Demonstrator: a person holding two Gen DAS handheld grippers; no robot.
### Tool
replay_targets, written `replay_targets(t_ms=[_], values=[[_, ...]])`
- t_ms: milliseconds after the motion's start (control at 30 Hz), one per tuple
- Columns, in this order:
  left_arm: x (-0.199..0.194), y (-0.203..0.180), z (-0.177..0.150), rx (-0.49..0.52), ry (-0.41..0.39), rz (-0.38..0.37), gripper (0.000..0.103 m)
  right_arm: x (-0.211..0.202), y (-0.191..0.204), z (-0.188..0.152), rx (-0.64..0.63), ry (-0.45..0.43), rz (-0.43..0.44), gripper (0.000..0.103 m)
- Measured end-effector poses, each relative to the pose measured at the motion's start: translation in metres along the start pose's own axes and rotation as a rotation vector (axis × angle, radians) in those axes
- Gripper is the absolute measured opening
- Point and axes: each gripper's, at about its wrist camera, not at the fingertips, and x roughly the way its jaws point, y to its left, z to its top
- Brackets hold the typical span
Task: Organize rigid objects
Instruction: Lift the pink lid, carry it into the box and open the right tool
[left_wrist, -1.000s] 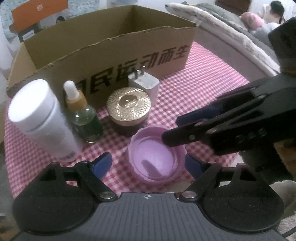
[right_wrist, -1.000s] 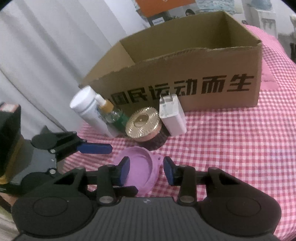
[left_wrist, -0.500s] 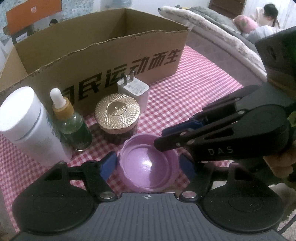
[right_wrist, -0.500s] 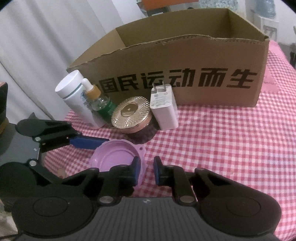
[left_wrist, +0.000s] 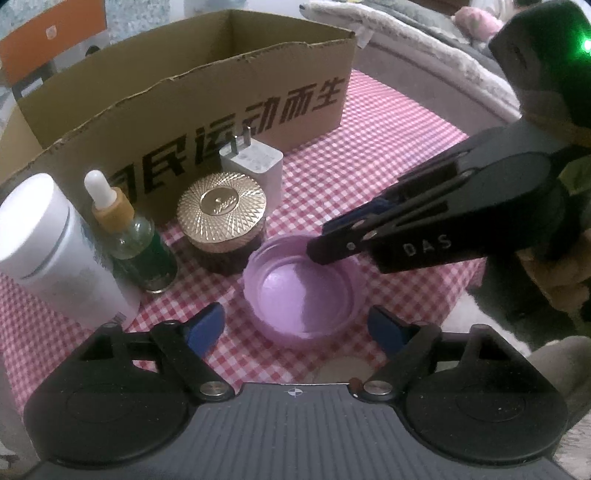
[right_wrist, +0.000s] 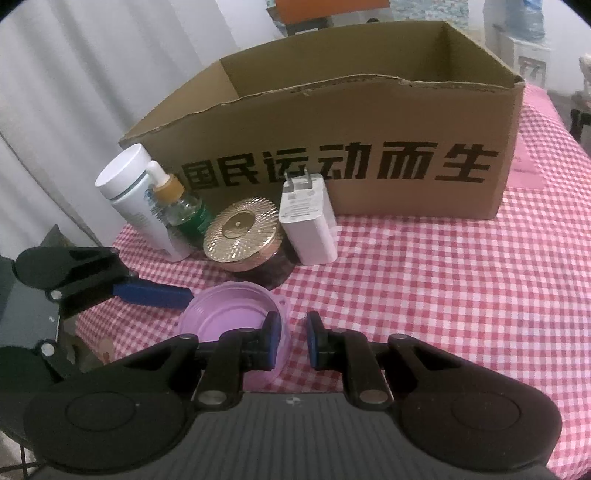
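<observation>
A purple lid (left_wrist: 304, 291) lies open side up on the checked cloth, also in the right wrist view (right_wrist: 225, 325). My left gripper (left_wrist: 295, 328) is open, its fingers either side of the lid's near part, apart from it. My right gripper (right_wrist: 290, 339) is partly open and straddles the lid's right rim, one finger inside, one outside; it reaches in from the right in the left wrist view (left_wrist: 325, 251). Behind stand a white bottle (left_wrist: 51, 251), a dropper bottle (left_wrist: 129, 236), a gold-lidded jar (left_wrist: 221, 214) and a white charger (left_wrist: 255, 166).
An open cardboard box (left_wrist: 207, 92) with black characters stands behind the row, also in the right wrist view (right_wrist: 351, 122). The table edge runs close below the lid. A sofa (left_wrist: 424, 40) is at the far right. Grey curtain (right_wrist: 74, 92) hangs left.
My left gripper has drawn back and opened wider around the lid. My right gripper has narrowed and moved over the lid's right rim.
</observation>
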Motion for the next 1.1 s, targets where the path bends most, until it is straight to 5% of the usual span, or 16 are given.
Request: replay_targets(t_ms=[167, 467, 1100], values=[[0.004, -0.004, 0.003, 0.013, -0.019, -0.006, 0.072, -0.004, -0.004, -0.002, 0.019, -0.002, -0.008, 0.017], [0.017, -0.015, 0.011, 0.069, -0.014, 0.040, 0.078, -0.008, -0.009, -0.003, 0.035, -0.002, -0.003, 0.019], [-0.008, -0.024, 0.010, 0.081, -0.111, 0.081, 0.073, -0.017, 0.007, -0.003, -0.032, -0.039, -0.002, 0.018]])
